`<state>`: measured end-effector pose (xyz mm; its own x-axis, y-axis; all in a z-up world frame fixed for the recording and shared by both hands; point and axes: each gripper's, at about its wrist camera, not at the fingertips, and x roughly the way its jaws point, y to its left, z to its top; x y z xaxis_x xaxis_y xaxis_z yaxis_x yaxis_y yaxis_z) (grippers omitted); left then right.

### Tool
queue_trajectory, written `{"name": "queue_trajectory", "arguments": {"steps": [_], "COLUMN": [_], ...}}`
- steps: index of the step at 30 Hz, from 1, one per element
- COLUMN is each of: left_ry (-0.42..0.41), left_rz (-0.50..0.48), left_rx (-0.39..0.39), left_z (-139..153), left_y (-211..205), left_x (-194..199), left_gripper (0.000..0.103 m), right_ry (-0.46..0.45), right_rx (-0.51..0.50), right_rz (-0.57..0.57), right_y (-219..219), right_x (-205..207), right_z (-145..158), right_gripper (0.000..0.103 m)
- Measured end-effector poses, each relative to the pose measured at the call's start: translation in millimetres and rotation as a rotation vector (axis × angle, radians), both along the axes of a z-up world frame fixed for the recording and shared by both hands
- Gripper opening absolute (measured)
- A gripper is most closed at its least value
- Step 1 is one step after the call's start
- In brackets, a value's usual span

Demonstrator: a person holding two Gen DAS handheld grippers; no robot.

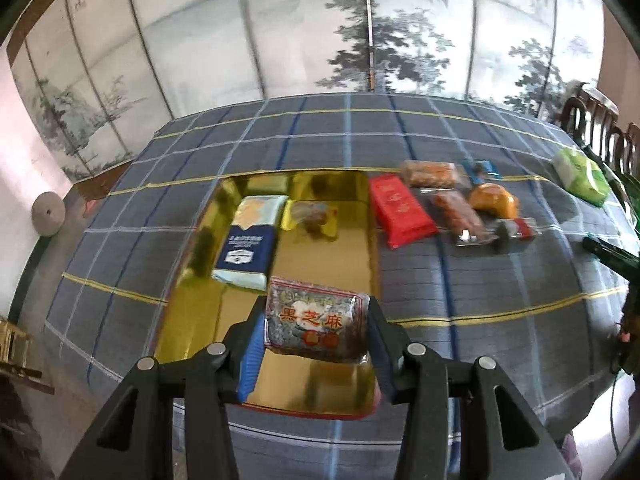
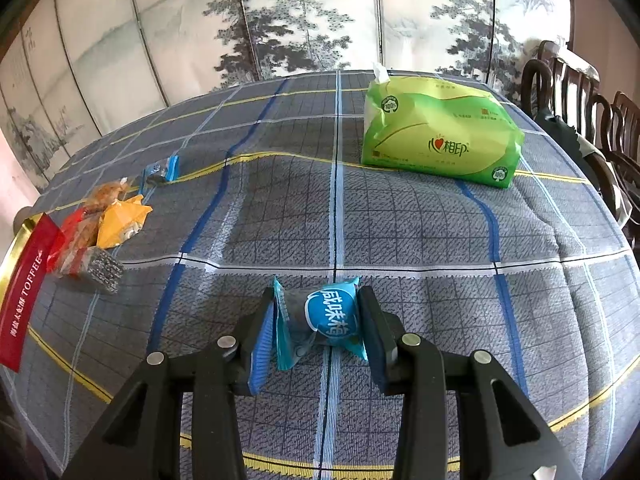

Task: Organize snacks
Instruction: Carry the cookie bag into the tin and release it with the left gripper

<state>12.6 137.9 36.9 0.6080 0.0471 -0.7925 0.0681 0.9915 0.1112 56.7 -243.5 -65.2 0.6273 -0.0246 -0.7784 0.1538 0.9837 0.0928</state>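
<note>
In the left wrist view my left gripper [image 1: 316, 322] is shut on a black sesame snack packet [image 1: 316, 322] and holds it over the near end of a gold tray [image 1: 320, 384]. A blue and white packet [image 1: 250, 242] and a small gold-wrapped snack [image 1: 312, 216] lie in the tray. Right of the tray lie a red toffee packet [image 1: 400, 210], several clear-wrapped snacks [image 1: 454, 214] and an orange packet [image 1: 494, 198]. In the right wrist view my right gripper [image 2: 320, 320] is shut on a small blue candy packet [image 2: 324, 320] just above the cloth.
A green tissue pack [image 2: 440, 132] lies at the table's far right. A plaid cloth [image 2: 360, 220] covers the table. The red toffee packet [image 2: 24, 284], the orange packet [image 2: 120, 220] and a small blue candy [image 2: 162, 170] lie at left. Wooden chairs [image 2: 580, 88] stand at the right edge.
</note>
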Motion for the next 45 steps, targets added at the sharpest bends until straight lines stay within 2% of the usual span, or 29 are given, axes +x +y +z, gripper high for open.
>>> {"name": "queue_trajectory", "arguments": {"steps": [24, 45], "left_ry": [0.093, 0.095], "left_rz": [0.122, 0.195], "left_rx": [-0.020, 0.008], "left_z": [-47.7, -63.7], "left_y": [60.8, 86.3], "left_x": [29.7, 36.5], "left_gripper": [0.046, 0.046], "right_ry": [0.008, 0.011], "right_rx": [-0.026, -0.034], "right_rz": [0.000, 0.000], "right_y": [8.7, 14.6], "right_x": [2.8, 4.6], "right_z": [-0.8, -1.0], "right_gripper": [0.039, 0.042]}}
